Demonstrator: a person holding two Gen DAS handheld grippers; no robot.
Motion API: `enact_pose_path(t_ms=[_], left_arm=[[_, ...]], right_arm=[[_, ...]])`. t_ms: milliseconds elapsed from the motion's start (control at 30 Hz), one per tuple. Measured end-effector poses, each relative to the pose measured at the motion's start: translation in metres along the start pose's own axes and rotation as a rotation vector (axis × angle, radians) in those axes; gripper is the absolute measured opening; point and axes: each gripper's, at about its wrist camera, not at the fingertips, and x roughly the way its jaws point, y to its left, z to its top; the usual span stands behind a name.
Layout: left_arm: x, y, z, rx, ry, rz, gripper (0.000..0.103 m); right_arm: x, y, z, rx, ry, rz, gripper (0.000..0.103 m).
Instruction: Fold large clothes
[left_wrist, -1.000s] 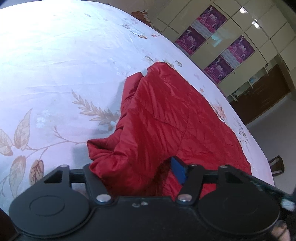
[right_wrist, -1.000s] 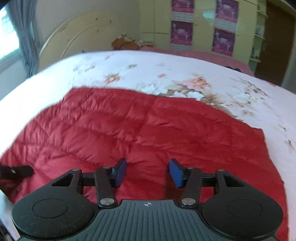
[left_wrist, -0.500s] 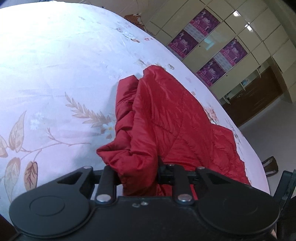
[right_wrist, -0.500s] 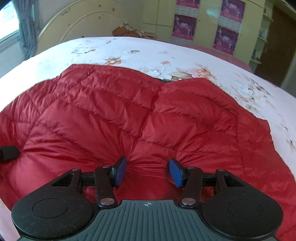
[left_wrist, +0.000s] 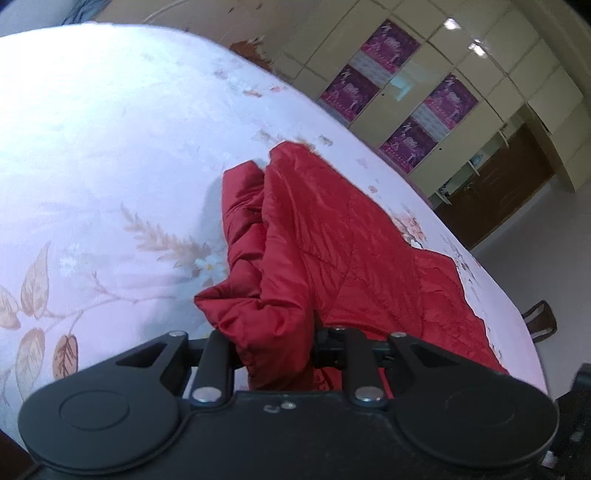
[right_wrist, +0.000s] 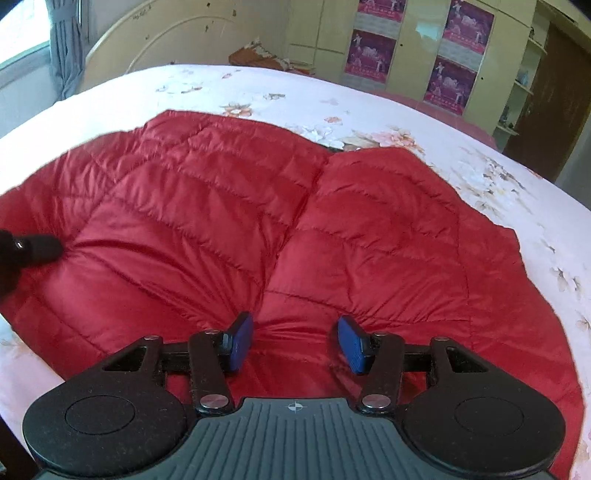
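**A:** Red quilted fabric fills most of both views. What is it, and where does it lie?

**B:** It is a large red quilted puffer garment (right_wrist: 258, 229), shiny and stitched in padded panels, spread over a bed covered by a white sheet with a pale floral print (left_wrist: 92, 147). From the left wrist, one edge of it is bunched into a thick fold rising toward the camera.

**A:** What is the left gripper (left_wrist: 275, 343) doing?

**B:** Its black jaws stand narrow, with that bunched fold pinched between them. The cloth swallows the pads, so they are hidden. In the right wrist view its dark tip shows at the far left edge, pressed into the garment, with creases radiating from it.

**A:** And the right gripper (right_wrist: 295, 341)?

**B:** Its jaws stand about half apart, and its blue fingertip pads (right_wrist: 240, 341) hang over the near part of the red garment. The fabric puckers just ahead of them, but nothing is clamped between the pads.

**A:** Any containers around?

**B:** Only the cream wardrobe with purple posters on its doors (right_wrist: 417, 51) beyond the bed. Its doors are closed, so I cannot tell what it holds.
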Motion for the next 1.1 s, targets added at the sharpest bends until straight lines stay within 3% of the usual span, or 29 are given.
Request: enact_pose_path(t_ms=[167, 333, 600, 700, 900, 1100], left_arm=[[-0.014, -0.024, 0.002, 0.093, -0.056, 0.002, 0.016], [-0.031, -0.072, 0.005, 0.247, -0.116, -0.025, 0.016], [-0.03, -0.164, -0.004, 0.445, -0.111, -0.074, 0.016], [-0.024, -0.187, -0.013, 0.492, -0.1, -0.082, 0.016], [-0.008, -0.229, -0.046, 0.591, -0.058, -0.141, 0.016], [0.026, -0.257, -0.09, 0.669, 0.037, -0.176, 0.016]], right_arm=[[0.005, -0.003, -0.004, 0.015, -0.005, 0.017, 0.052], [0.004, -0.012, -0.011, 0.044, -0.029, 0.061, 0.052], [-0.009, -0.044, -0.003, 0.124, -0.026, 0.169, 0.052], [-0.046, -0.08, -0.009, 0.172, -0.091, 0.128, 0.052], [-0.097, -0.141, -0.053, 0.258, -0.08, 0.05, 0.052], [-0.093, -0.163, -0.089, 0.334, -0.02, 0.029, 0.052]])
